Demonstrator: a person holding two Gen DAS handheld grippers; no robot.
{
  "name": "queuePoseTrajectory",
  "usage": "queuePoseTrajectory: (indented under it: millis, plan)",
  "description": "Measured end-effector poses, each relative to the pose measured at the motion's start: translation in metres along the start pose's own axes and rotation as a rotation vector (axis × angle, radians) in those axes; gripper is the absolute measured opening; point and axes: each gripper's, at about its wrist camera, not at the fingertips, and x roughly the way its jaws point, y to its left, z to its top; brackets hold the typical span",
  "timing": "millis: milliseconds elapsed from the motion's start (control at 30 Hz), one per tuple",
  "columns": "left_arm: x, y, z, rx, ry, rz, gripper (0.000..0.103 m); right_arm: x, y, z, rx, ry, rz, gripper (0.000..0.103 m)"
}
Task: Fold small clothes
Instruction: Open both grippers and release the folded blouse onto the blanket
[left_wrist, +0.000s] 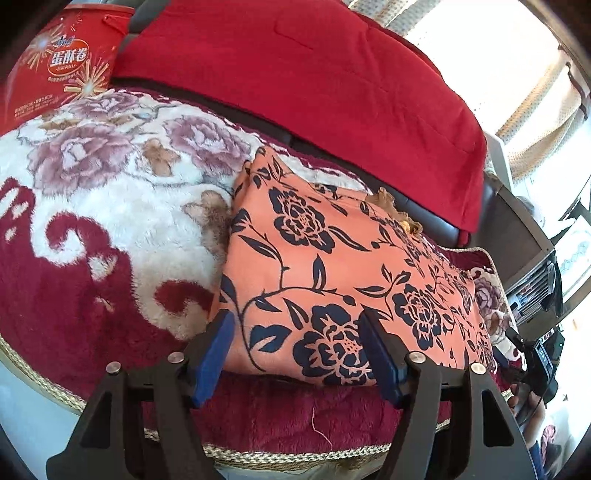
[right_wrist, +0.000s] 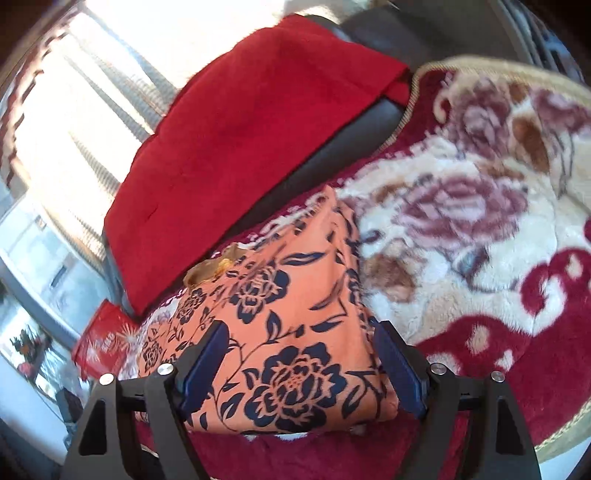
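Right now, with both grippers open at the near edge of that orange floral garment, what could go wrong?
1. The left gripper and right gripper could pinch the plush blanket under the garment.
2. The garment looks layered, so one might catch only the top layer.

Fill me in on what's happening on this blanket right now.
A person is folding clothes with a handheld gripper in each hand. An orange garment with dark blue flowers lies folded flat on a plush red and cream floral blanket. The left gripper and right gripper both sit at its near edge with jaws open, one at each near corner, gripping nothing. A red cloth is draped behind.
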Motion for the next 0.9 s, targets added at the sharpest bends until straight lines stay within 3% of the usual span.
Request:
queuePoseTrajectory:
  millis: [400, 900]
  plan:
    - [0.008, -0.036, -0.012, 0.175, 0.01, 0.056, 0.077, -0.002, -0.001, -0.005, -0.017, 0.01, -0.036, 0.083]
    - [0.006, -0.031, -0.011, 0.147, 0.007, 0.039, 0.077, 0.007, 0.007, -0.008, -0.06, 0.046, -0.091, 0.083]
